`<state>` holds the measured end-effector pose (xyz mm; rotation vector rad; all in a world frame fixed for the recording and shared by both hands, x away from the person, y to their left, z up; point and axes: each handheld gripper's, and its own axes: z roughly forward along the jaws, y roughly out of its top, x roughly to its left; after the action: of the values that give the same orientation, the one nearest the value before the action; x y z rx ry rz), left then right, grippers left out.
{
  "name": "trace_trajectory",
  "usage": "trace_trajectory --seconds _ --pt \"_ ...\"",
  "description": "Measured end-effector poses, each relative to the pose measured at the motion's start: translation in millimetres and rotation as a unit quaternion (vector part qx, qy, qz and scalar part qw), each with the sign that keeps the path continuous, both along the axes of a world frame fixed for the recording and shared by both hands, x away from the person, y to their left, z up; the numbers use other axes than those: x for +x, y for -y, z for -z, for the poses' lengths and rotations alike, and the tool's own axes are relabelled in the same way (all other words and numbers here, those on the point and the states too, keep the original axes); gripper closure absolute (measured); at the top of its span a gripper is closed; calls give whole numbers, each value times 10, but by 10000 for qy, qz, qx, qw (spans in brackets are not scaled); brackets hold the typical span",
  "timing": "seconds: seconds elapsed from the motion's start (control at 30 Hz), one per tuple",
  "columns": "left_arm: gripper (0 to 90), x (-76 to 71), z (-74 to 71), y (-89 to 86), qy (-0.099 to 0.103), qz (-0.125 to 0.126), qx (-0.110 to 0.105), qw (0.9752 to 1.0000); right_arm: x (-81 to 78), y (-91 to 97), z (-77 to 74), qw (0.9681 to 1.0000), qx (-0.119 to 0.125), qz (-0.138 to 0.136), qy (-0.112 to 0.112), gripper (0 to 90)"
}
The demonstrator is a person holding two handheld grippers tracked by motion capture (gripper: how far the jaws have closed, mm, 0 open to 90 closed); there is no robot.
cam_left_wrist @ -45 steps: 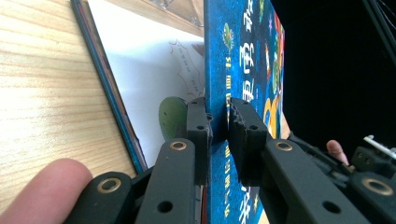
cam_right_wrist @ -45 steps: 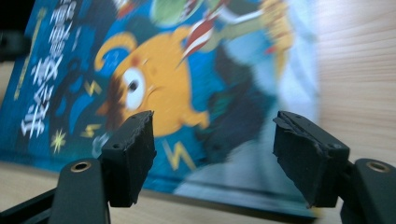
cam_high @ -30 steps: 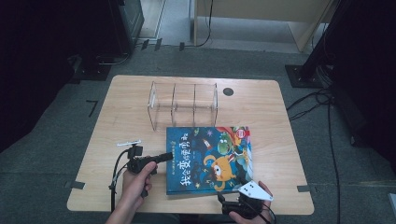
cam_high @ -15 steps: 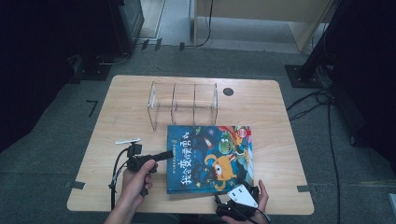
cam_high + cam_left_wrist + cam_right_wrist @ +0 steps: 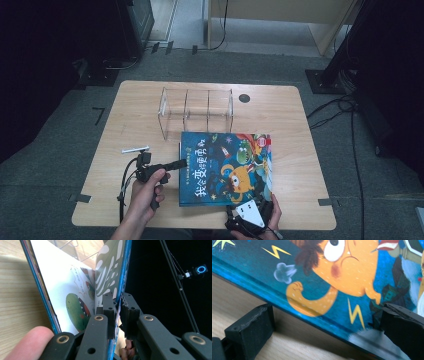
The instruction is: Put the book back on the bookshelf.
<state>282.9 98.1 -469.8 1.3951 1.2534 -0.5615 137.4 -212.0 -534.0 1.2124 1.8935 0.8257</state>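
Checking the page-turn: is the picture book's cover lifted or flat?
Lifted. The left gripper is shut on the cover of the picture book; pages show beneath.

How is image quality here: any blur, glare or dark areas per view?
High view: table evenly lit, surroundings very dark, clear rack faint. Left gripper view: right half black, thumb soft, left tool sharp on the book cover. Right gripper view: book slightly blurred, shadow beneath it.

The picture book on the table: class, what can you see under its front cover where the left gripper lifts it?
Under the book cover, the left gripper exposes a white page with a green creature drawing. Deeper pages and the table beneath stay covered.
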Motion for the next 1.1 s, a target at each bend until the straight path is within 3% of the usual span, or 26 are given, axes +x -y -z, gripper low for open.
trace_trajectory --seconds 0.2,0.3,0.37,0.43,0.5,0.57,0.73,0.8,0.87,0.9,1.1 --pt "842 1 28 4 -23 49 64 10000 9 -101 26 9994 -45 276 190 0" --pt "831 14 55 10 29 28 285 9996 3 -103 40 9991 74 350 215 0" --pt "792 17 77 24 106 -2 578 9983 -6 -95 51 9990 163 356 231 10" --pt "745 22 119 40 184 6 960 9952 -15 -87 67 9987 265 347 273 26" --pt "715 18 176 61 269 63 1340 9906 -24 -78 82 9983 373 338 299 37" --pt "695 8 215 63 311 92 1445 9890 -38 -75 97 9981 344 305 409 42" --pt "605 -34 185 108 633 228 1822 9810 -56 -84 109 9979 331 291 481 44" --pt "531 -48 162 110 689 223 2021 9767 -56 -85 110 9979 339 270 484 44" --pt "358 -55 151 94 722 32 2308 9703 -55 -90 111 9979 351 254 478 44" --pt "310 -52 159 80 671 6 2374 9691 -53 -88 112 9979 384 242 465 45" --pt "289 12 305 89 227 246 2222 9744 -43 -76 111 9978 508 197 388 44"
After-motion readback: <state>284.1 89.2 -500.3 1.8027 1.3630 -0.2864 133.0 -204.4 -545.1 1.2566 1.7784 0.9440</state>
